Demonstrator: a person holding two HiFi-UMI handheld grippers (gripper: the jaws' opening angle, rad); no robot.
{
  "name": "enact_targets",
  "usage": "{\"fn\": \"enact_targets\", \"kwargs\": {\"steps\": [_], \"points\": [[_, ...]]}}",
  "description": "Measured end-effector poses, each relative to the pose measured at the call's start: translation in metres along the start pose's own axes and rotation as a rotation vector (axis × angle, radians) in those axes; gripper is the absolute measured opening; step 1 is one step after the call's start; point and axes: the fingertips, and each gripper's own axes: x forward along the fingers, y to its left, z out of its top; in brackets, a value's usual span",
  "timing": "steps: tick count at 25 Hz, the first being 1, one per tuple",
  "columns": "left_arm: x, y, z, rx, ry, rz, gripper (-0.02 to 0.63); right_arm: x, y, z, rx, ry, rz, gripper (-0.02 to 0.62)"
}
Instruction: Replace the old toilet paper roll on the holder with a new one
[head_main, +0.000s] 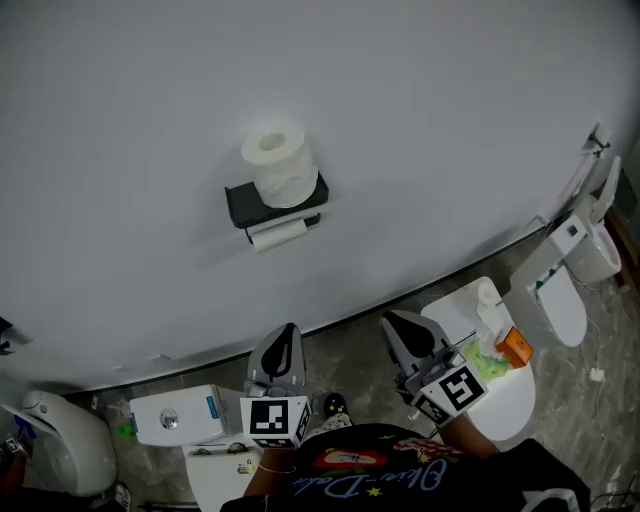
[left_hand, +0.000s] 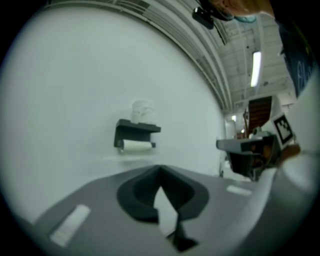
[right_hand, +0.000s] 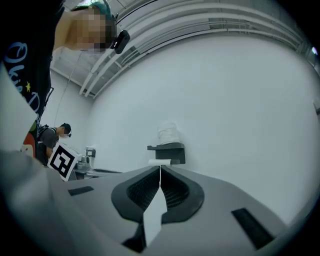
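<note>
Left gripper (head_main: 283, 338) and right gripper (head_main: 402, 325) shut and empty, faced toward the holder (head_main: 240, 204).
Both pairs of jaws are pressed together with nothing between them. Well ahead of both grippers the holder is fixed to the wall (head_main: 450, 120); a full roll (head_main: 279, 166) is stood on top, and a thin roll (head_main: 278, 235) is hung beneath.

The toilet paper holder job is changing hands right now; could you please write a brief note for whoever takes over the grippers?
Left gripper: shut, empty, held back from the wall.
Right gripper: shut, empty, also short of the wall.
Holder: on the wall ahead. The new roll stands upright on its top shelf, and the thin old roll sits on the bar beneath.
Done: nothing that shows; the old roll is not yet off.
Left: take the old roll off the bar, then mount the new roll there.
</note>
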Motion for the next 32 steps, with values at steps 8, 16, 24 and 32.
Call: {"fn": "enact_targets", "kwargs": {"steps": [8, 16, 24, 32], "points": [[0.036, 0.024, -0.013, 0.018, 0.064, 0.029, -0.012, 0.061, -0.03, -0.002, 0.012, -0.022, 0.051, 0.014], [0.048, 0.028, 0.005, -0.197, 0.001, 0.068, -0.012, 0.095, -0.028, 0.005, 0.042, -0.01, 0.182, 0.014], [0.088, 0.072, 0.018, -1.075, -0.405, 0.009, 0.123, 0.091, -0.053, 0.013, 0.016, -0.003, 0.193, 0.014], [0.117, 0.103, 0.028, -1.189, -0.557, 0.074, 0.276, 0.079, -0.081, 0.013, 0.031, 0.001, 0.15, 0.014]]}}
